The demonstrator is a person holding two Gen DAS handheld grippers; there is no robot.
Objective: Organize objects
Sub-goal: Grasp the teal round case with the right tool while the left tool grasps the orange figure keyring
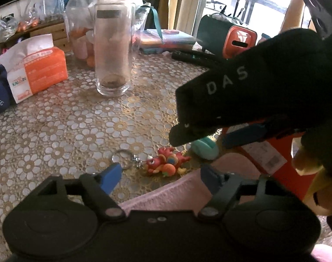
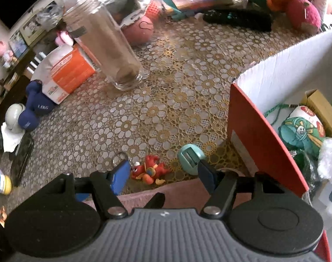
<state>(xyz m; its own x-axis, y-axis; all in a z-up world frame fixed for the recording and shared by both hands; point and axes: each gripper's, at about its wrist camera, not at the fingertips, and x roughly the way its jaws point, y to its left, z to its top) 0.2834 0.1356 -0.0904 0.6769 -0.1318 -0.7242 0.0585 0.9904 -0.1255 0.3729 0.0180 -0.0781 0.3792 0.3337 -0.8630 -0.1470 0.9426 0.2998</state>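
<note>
The landmark here is the tall clear glass jar [image 1: 113,43] standing upright on the table's gold-and-white floral lace cloth [image 1: 56,131], with a little brown residue at its bottom.

To the left of the jar lies an orange-and-white tissue pack [image 1: 36,68], and beyond that pack a navy dumbbell [image 2: 36,111] marked in kilograms. Behind the jar sit clear plastic bags [image 1: 85,4] and a stack of coloured books [image 1: 166,39]; to its right, further back, lies a long black remote-like object [image 2: 238,17].

Well in front of the jar, toward the cameras, a red dragon keychain [image 1: 166,162] lies on the cloth, its metal ring [image 1: 120,158] stretched out to the left. Just right of the figure rests a small mint-green oval object [image 2: 191,155]. Right of that stands a red-sided box [image 2: 262,139] with white inner walls, holding a green-and-white patterned toy [image 2: 301,128] and other items.

The left gripper [image 1: 163,174] hovers above the keychain with its blue-padded fingers spread wide, holding nothing. The right gripper [image 2: 163,174] is likewise wide open and empty, its fingers straddling the keychain's position from above a pink cloth [image 2: 181,190] at the table's near edge. In the left wrist view the black body of the right tool [image 1: 242,91], lettered "DAS", fills the right side.
</note>
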